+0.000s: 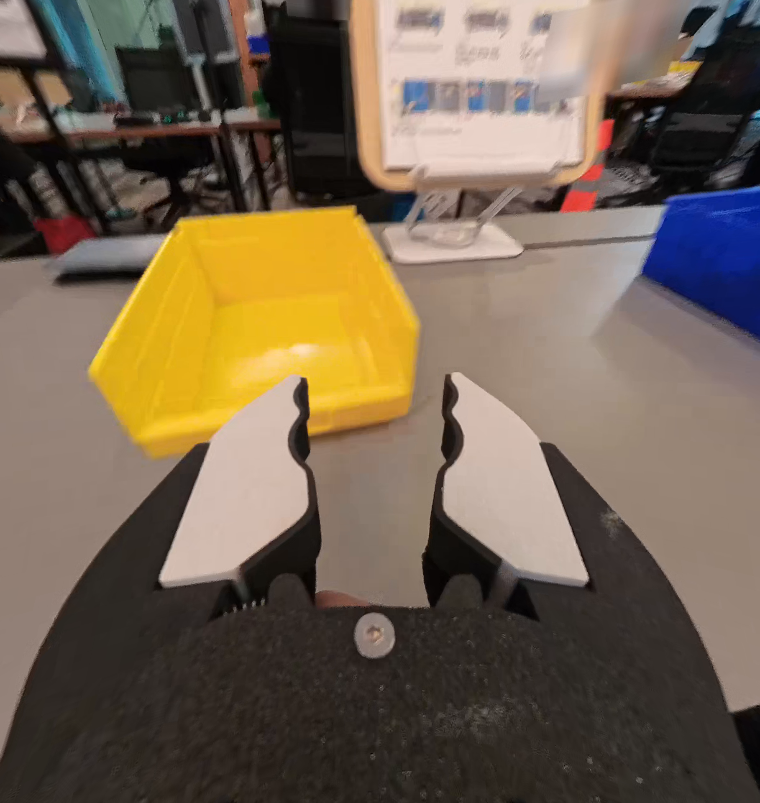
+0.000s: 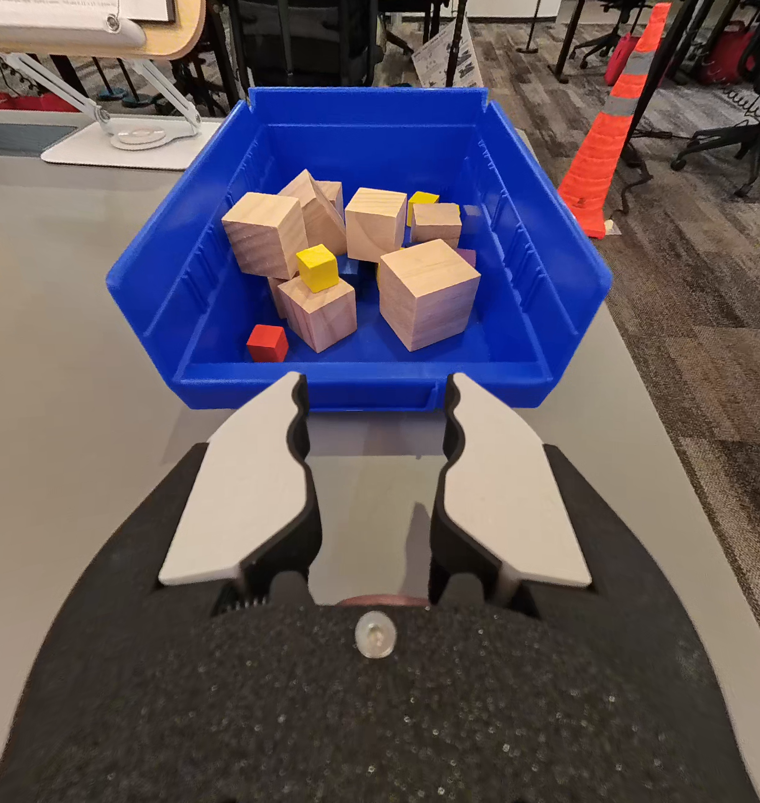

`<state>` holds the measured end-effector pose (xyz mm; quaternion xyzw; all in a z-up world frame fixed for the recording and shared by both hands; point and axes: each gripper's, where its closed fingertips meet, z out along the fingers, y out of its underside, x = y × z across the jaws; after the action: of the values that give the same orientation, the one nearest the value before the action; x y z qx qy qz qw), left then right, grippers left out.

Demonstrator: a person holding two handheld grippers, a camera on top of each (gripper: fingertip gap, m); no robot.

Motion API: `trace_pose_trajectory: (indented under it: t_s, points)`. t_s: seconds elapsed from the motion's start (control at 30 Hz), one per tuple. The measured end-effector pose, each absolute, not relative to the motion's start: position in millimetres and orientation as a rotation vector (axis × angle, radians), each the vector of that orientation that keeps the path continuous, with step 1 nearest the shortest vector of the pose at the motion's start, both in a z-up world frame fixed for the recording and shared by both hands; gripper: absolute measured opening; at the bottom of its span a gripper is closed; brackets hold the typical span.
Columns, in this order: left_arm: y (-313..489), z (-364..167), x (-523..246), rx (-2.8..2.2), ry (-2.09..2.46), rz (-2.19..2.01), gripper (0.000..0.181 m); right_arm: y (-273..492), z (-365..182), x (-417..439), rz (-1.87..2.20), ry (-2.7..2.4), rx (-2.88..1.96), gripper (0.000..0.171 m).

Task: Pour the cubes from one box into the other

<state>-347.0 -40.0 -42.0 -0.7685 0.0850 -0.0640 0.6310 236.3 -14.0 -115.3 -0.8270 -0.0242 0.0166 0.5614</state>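
On grey table (image 2: 65, 304) in an office, blue box (image 2: 543, 260), yellow box (image 1: 160, 347); both tongs gape, gripping nothing

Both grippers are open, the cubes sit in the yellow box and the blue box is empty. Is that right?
Not quite. The cubes sit in the blue box, as the right wrist view shows; the yellow box is empty. The left gripper and right gripper are open.

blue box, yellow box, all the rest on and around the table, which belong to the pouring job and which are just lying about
Job: blue box, cubes, yellow box.

Lying about: board on white stand, traffic cone, grey pad.
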Motion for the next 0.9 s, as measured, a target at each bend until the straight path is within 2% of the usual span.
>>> trace_pose_trajectory:
  t_s: [0.1, 0.17, 0.33, 0.47, 0.57, 0.6, 0.63, 0.67, 0.73, 0.9]
  points:
    - [-33.0, -6.1, -264.8, -1.684, 0.322, -0.282, 0.064, -13.5, -109.6, 246.9, -0.013, -0.049, -1.926, 0.06]
    - [-30.7, -8.0, -191.7, -1.718, 0.417, -0.421, 0.067, -12.0, -106.5, 254.0, -0.013, -0.02, -1.907, 0.063]
    - [-32.5, -66.1, 3.0, -1.843, 0.667, -0.669, 0.075, -10.3, -107.9, 265.6, 0.006, 0.026, -1.91, 0.067]
    - [-3.1, -110.3, 105.9, -1.939, 0.637, -0.639, 0.077, -10.7, -107.7, 271.6, -0.008, 0.033, -1.917, 0.067]
    - [30.0, -122.6, 141.5, -1.958, 0.561, -0.542, 0.074, -12.4, -107.1, 274.8, 0.008, 0.056, -1.917, 0.067]
    - [40.9, -124.9, 144.6, -1.957, 0.538, -0.484, 0.066, -13.0, -108.4, 275.4, 0.02, 0.063, -1.92, 0.067]
    - [48.9, -127.0, 144.0, -1.957, 0.522, -0.434, 0.047, -13.4, -111.2, 275.8, 0.033, 0.073, -1.929, 0.068]
    - [52.4, -127.8, 141.7, -1.963, 0.504, -0.416, 0.036, -13.4, -115.6, 276.0, 0.047, 0.084, -1.945, 0.07]
    - [53.8, -128.0, 130.3, -1.99, 0.438, -0.395, 0.024, -13.0, -125.6, 276.3, 0.068, 0.108, -1.983, 0.07]
    - [44.0, -128.7, 98.5, -2.053, 0.382, -0.308, 0.01, -4.4, -131.7, 279.9, 0.019, 0.185, -1.996, 0.065]
